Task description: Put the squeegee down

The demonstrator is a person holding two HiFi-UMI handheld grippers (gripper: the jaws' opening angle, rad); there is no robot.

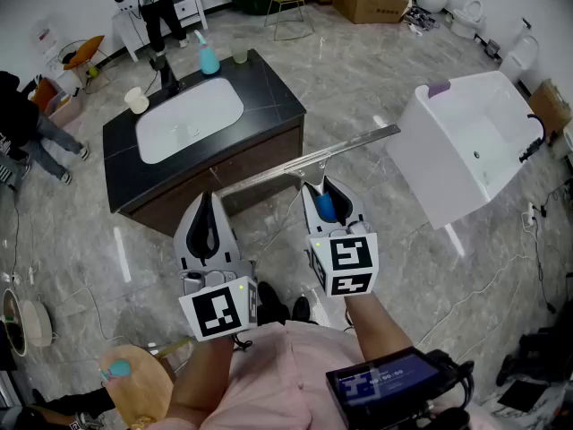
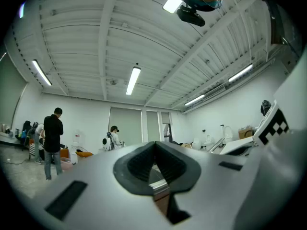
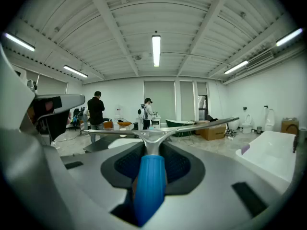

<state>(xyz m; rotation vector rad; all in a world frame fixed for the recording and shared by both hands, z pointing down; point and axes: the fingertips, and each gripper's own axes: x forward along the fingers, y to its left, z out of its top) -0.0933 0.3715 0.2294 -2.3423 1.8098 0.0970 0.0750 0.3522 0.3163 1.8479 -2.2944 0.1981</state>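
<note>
The squeegee (image 1: 309, 159) has a blue handle (image 1: 324, 207) and a long metal blade that reaches out level over the front right corner of the black vanity top (image 1: 269, 97). My right gripper (image 1: 315, 186) is shut on the blue handle. In the right gripper view the handle (image 3: 148, 186) runs up between the dark pads to the blade (image 3: 163, 127), with the right gripper (image 3: 152, 150) clamped round it. My left gripper (image 1: 208, 197) hovers to the left, in front of the vanity. Its pads meet at the tip with nothing held, as the left gripper (image 2: 154, 145) shows in its own view.
A white basin (image 1: 188, 119) is set in the vanity top, with a teal bottle (image 1: 208, 59) and a cup (image 1: 136, 101) near it. A white bathtub (image 1: 474, 146) stands at the right. A wooden stool (image 1: 134, 383) is at lower left. People stand at the back left.
</note>
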